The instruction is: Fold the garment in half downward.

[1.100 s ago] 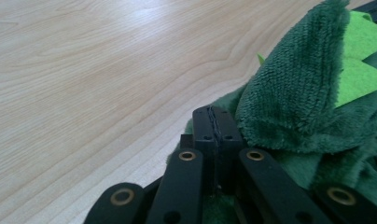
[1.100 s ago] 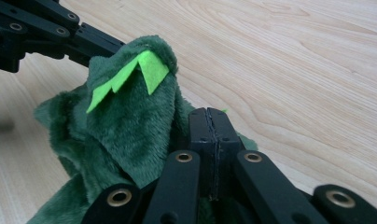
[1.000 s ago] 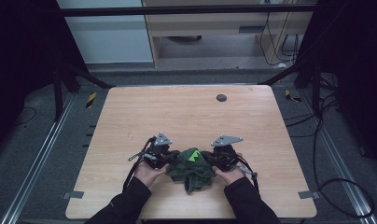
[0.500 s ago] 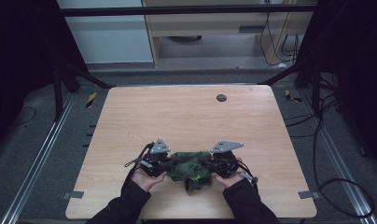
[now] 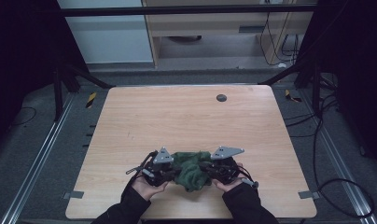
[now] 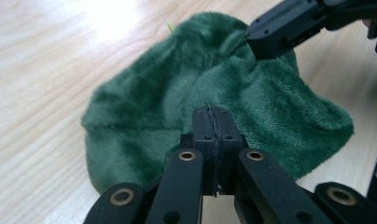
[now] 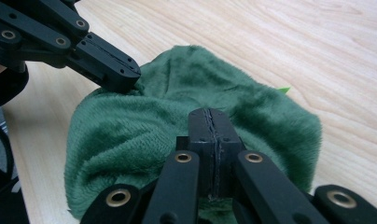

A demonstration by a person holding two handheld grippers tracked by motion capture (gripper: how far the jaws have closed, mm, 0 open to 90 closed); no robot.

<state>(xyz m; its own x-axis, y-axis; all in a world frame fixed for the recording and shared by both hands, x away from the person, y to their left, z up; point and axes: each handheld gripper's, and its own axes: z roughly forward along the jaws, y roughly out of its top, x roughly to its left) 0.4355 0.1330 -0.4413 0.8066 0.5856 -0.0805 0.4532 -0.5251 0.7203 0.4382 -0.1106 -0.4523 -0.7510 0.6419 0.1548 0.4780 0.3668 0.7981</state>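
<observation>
A dark green plush cloth lies bunched on the wooden table near its front edge, between the person's two hands. My left gripper holds its left side and my right gripper its right side. In the left gripper view the jaws are pressed together with the cloth pinched at their tip, and the right gripper bites the far fold. In the right gripper view the jaws are likewise shut on the cloth, with the left gripper at the upper left. A small bright green tag peeks out.
A small dark round disc sits at the table's far side. Metal frame rails run along both sides, and cables lie on the floor to the right. The front table edge is just below the hands.
Both grippers have come down and toward the front edge with the cloth. It hung raised between them before; now it rests bunched on the table.
</observation>
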